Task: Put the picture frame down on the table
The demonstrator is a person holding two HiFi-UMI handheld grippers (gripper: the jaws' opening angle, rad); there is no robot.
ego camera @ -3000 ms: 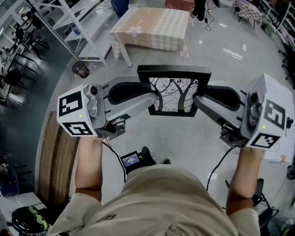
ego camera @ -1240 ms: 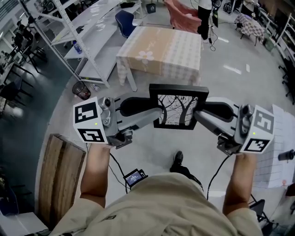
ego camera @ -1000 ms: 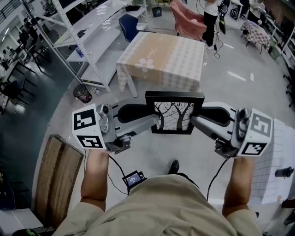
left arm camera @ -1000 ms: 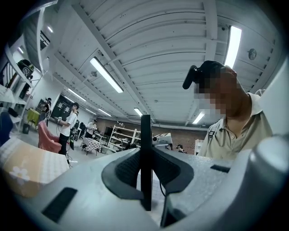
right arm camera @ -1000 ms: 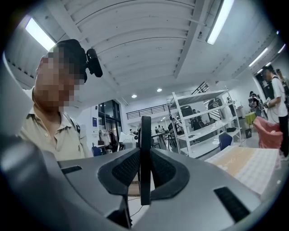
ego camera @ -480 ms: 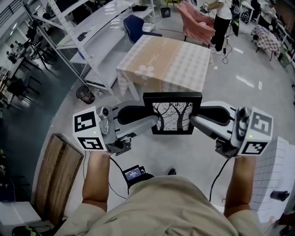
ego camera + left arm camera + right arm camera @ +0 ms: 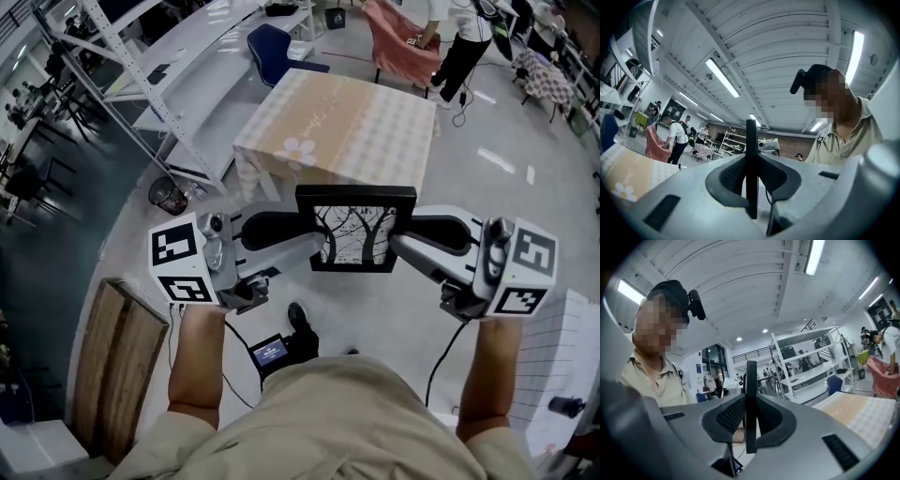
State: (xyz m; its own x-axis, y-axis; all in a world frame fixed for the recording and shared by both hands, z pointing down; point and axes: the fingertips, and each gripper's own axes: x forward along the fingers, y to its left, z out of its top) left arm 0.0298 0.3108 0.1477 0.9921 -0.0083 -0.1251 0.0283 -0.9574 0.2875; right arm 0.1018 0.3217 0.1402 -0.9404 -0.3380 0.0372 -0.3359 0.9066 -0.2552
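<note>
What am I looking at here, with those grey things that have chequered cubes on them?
There is no robot here: a person holds a pair of hand-held tongs in each hand. The cubes with square marks are part of the tongs. The picture from above comes from a camera on the person's head, looking down. The other two come from cameras that ride on the tongs and look along their jaws. The left tongs and the right tongs each clamp one side of a black picture frame with a tree drawing, held in the air over the floor. Ahead stands a table with a checked cloth; nothing shows lying on it.
</note>
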